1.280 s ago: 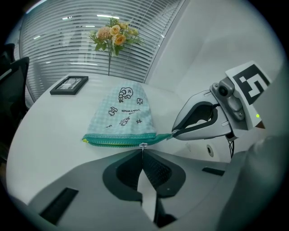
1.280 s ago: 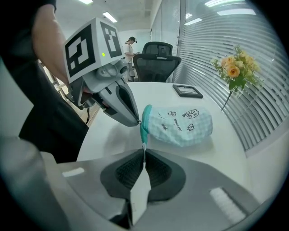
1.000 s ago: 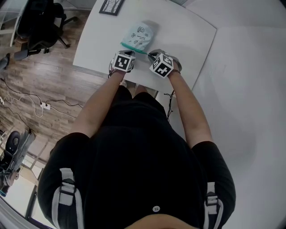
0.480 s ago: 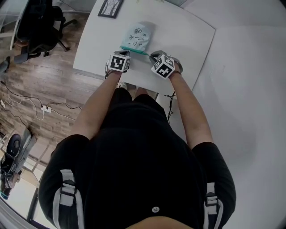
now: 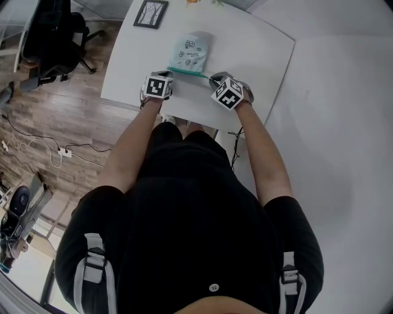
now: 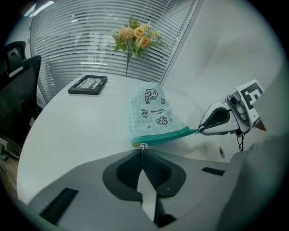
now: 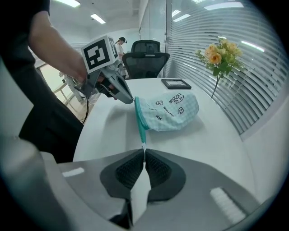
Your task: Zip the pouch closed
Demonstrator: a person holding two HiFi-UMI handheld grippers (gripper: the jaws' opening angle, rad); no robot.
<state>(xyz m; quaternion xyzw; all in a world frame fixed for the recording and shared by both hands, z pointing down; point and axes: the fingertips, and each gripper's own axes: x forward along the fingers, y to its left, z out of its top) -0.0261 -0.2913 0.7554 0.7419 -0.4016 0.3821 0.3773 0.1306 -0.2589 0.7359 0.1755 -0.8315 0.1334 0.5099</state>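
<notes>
Left gripper has slid sideways since a second ago, toward the picture frame side and away from the right gripper. The gap between the two is wider now. Right gripper looks unmoved.

I read the left jaws as pressed together on the small metal zipper pull. It sits at the corner of the pouch nearer the frame. Right jaws pinch the tab end of the teal zipper band, at the corner farther from the frame. Band runs in a straight line between the two tips.

Pouch is pale check fabric with small printed drawings. It lies flat on the white table, near the frame but not touching it. Its zipper edge faces away from the frame, toward the person. Flowers stand past the frame.
</notes>
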